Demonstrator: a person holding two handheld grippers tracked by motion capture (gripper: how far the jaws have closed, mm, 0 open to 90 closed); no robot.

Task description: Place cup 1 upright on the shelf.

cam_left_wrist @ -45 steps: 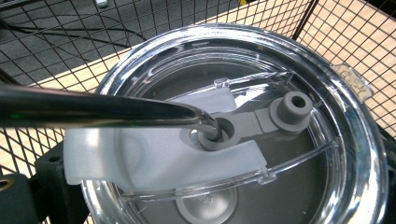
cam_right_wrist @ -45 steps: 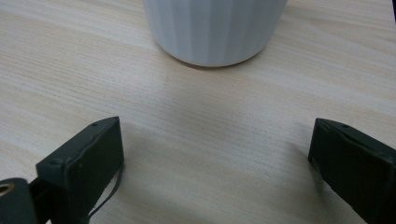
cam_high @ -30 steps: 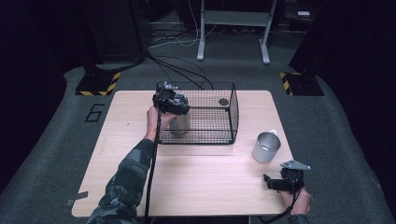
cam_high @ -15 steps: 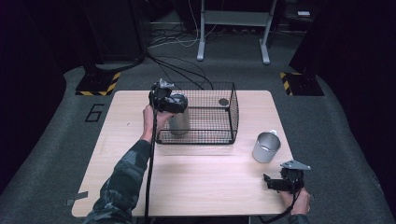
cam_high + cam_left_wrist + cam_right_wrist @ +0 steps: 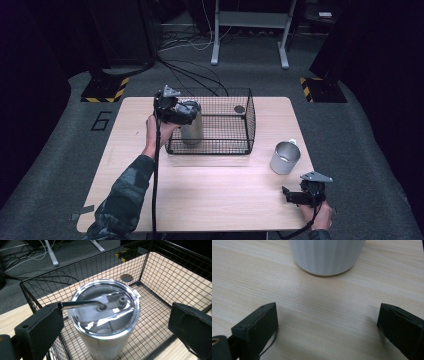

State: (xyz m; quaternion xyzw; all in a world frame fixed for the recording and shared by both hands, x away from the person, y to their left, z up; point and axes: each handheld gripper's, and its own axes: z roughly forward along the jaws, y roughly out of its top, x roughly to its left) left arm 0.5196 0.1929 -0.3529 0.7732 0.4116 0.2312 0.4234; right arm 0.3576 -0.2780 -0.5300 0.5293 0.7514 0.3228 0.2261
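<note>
A steel tumbler [image 5: 107,340] with a clear lid and a bent metal straw [image 5: 80,305] stands upright in the near left corner of a black wire basket [image 5: 245,125]. My left gripper [image 5: 116,330] hovers just above the tumbler [image 5: 192,131]. It is open, with one jaw on each side of the lid and neither touching it. The straw's tip lies close to the left jaw. My right gripper [image 5: 294,196] rests low near the table's front right corner, open, with nothing between its jaws. Its camera faces the base of a metal mug [image 5: 327,255].
The metal mug [image 5: 285,157] stands on the wooden table [image 5: 210,195] to the right of the basket. A dark round disc [image 5: 239,109] lies in the basket's far right corner. Cables and stand legs sit on the floor beyond the table.
My left gripper has shifted slightly left and nearer over the tumbler. The right gripper and the mug have not moved.
</note>
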